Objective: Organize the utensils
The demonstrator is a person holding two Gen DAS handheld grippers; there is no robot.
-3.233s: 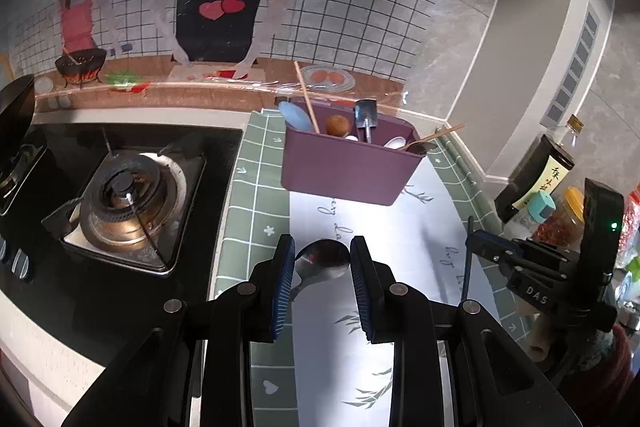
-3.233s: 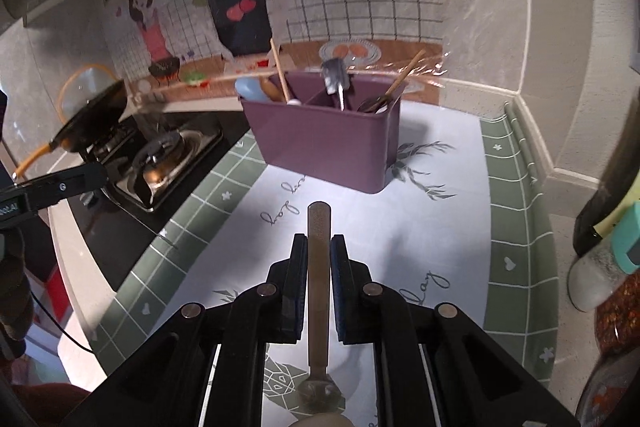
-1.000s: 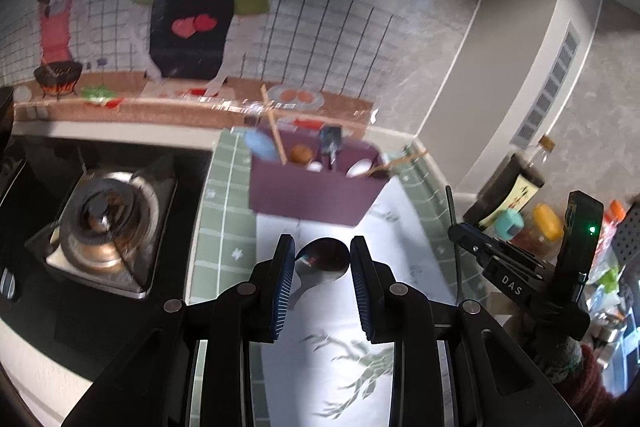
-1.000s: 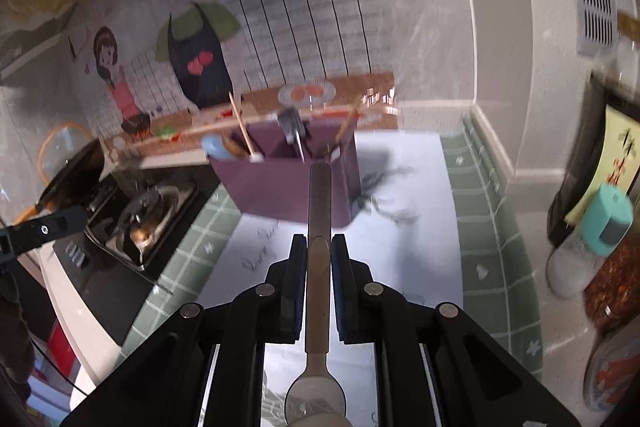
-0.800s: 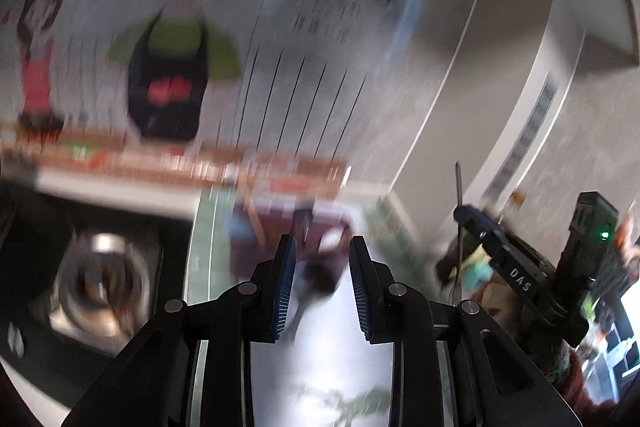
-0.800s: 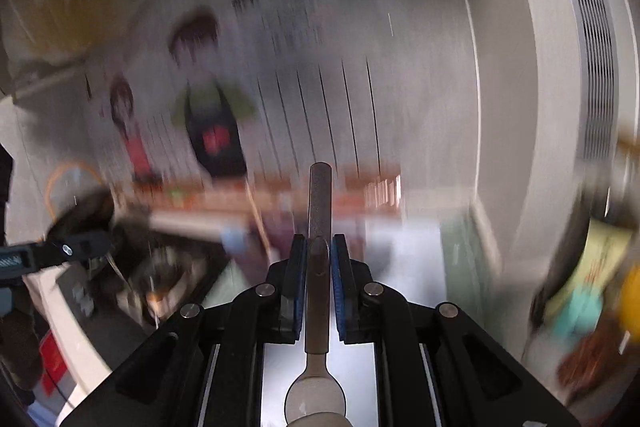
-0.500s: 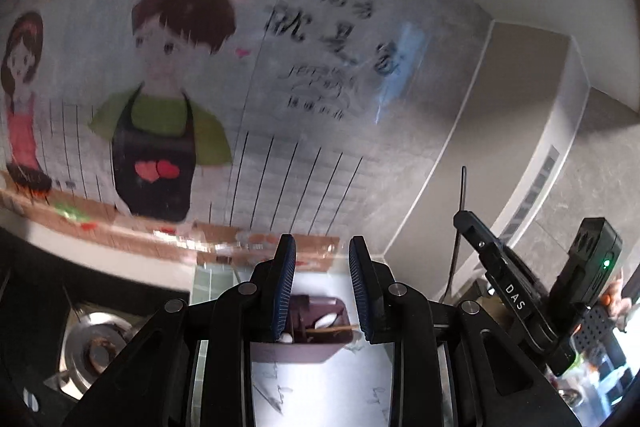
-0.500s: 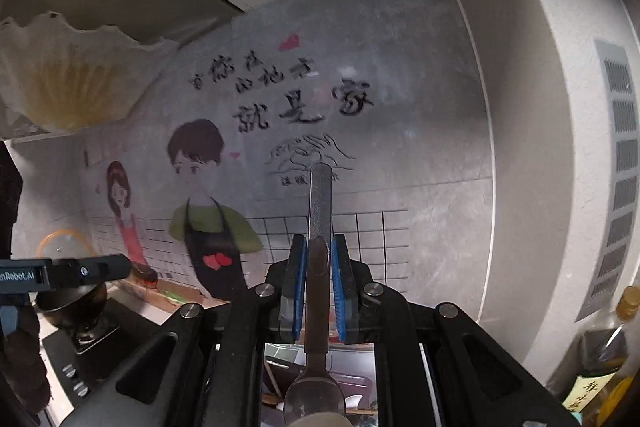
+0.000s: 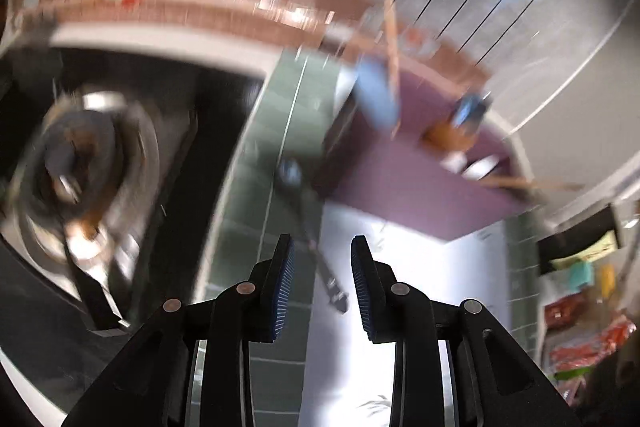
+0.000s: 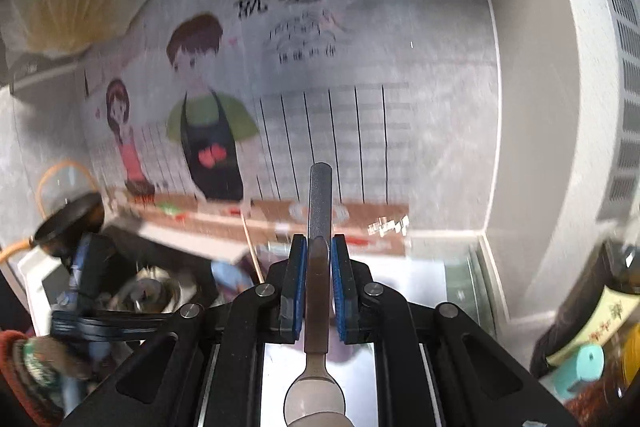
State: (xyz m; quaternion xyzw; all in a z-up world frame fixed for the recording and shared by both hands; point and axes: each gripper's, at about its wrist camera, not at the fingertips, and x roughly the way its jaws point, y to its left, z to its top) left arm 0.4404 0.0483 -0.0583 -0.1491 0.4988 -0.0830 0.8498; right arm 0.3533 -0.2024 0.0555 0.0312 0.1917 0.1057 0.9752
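In the left wrist view, heavily blurred, the left gripper (image 9: 320,259) is seen with its fingers apart and nothing clamped between them. A dark spoon (image 9: 310,223) is seen ahead of the fingers, beside the near left corner of the purple caddy (image 9: 404,187); whether it lies on the desk (image 9: 360,339) or is in the air cannot be told. The caddy is stood at the back of the desk, beside the stove (image 9: 88,179), and already holds a blue utensil (image 9: 376,99), chopsticks (image 9: 392,39) and other pieces, so it is judged to be the sorting place.

In the right wrist view, the right gripper (image 10: 319,259) is shut on the handle of a second spoon (image 10: 318,267), bowl toward the camera and handle pointing at the wall. It is held high above the desk. Held by the handle's middle, it can presumably be lowered end-first into a compartment.
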